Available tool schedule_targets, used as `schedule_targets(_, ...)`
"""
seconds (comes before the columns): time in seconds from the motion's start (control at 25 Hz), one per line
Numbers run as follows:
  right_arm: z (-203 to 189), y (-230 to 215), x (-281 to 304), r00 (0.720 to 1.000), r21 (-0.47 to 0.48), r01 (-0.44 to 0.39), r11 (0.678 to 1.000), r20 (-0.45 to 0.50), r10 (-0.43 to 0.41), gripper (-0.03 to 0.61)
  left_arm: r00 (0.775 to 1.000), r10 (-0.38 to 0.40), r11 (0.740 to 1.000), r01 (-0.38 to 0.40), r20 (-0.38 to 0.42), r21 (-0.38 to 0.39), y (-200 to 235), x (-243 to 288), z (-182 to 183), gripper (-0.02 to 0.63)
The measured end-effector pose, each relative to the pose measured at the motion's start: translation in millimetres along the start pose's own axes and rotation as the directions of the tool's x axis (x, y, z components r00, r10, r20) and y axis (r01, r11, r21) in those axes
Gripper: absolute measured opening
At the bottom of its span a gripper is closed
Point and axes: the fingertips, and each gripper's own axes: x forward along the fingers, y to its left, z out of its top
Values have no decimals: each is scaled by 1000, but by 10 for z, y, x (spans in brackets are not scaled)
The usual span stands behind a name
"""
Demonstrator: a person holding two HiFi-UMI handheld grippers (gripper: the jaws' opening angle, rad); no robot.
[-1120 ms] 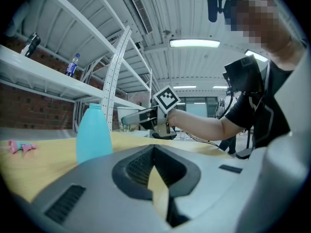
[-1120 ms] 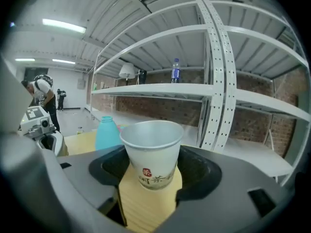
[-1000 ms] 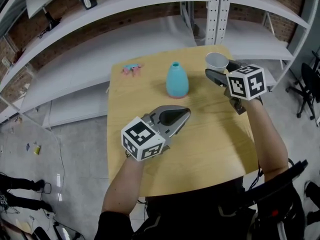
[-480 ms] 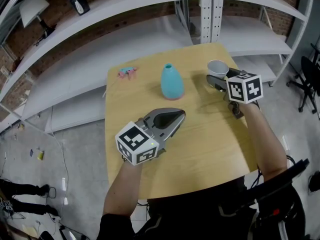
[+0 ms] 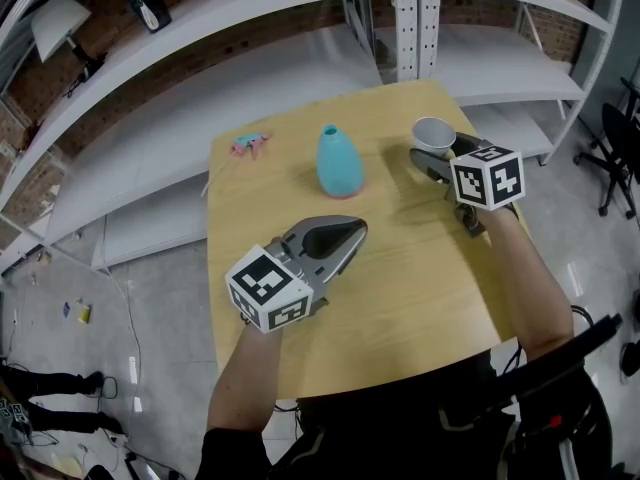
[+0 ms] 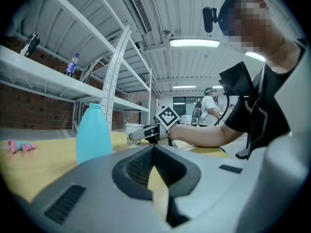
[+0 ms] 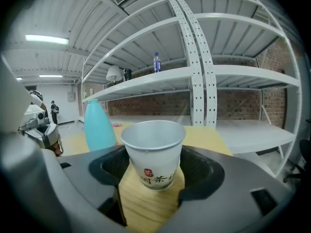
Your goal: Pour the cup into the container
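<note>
Two grippers: right gripper (image 5: pixel 431 146) brackets the cup (image 5: pixel 432 128), right of the bottle (image 5: pixel 339 160), jaws apart, not yet pinching; close squarely below the rim, gently; left gripper (image 5: pixel 358 227), closed and empty, hangs on the bottle's near side.

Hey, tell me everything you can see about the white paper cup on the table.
The cup is white paper, tapered, with a rolled rim and a red mark beside dark characters printed low on its wall. It stands upright on the wooden table, near the far right corner, between the open jaws of the right gripper, with a gap showing on each side. Its contents cannot be made out.
</note>
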Motion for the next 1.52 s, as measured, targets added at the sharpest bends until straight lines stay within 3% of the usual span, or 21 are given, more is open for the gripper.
schedule_targets(0.44, 11, -1, -238, 999, 17, 34, 999, 30, -34, 328, 1000, 5, 1000, -5, -3, -4, 11, -1, -1, -2)
schedule_targets(0.76, -103, 203, -580, 999, 27, -5, 1000, 53, 3, 325, 996, 90, 996, -91, -9, -24, 114, -26, 2, -2)
schedule_targets(0.8, -117, 241, -599, 999, 21, -12, 1000, 53, 11, 314, 994, 106, 994, -106, -10, -27, 133, -32, 2, -2)
schedule_targets(1.04, -59, 454, -728, 994, 25, -41, 999, 105, 38, 61, 983, 184, 982, -185, -15, -44, 164, -86, -12, -2)
schedule_targets(1.12, -53, 534, -792, 991, 29, -57, 998, 119, 54, 7, 981, 196, 979, -196, -17, -51, 96, -100, -23, -2)
schedule_targets(1.36, -75, 840, -1118, 985, 9, -88, 996, 152, 86, 2, 972, 235, 970, -235, -18, -62, -243, -234, -34, -2)
schedule_targets(1.52, -106, 1145, -1481, 979, -28, -111, 993, 171, 114, 2, 961, 273, 957, -267, 42, -112, -633, -415, 43, -2)
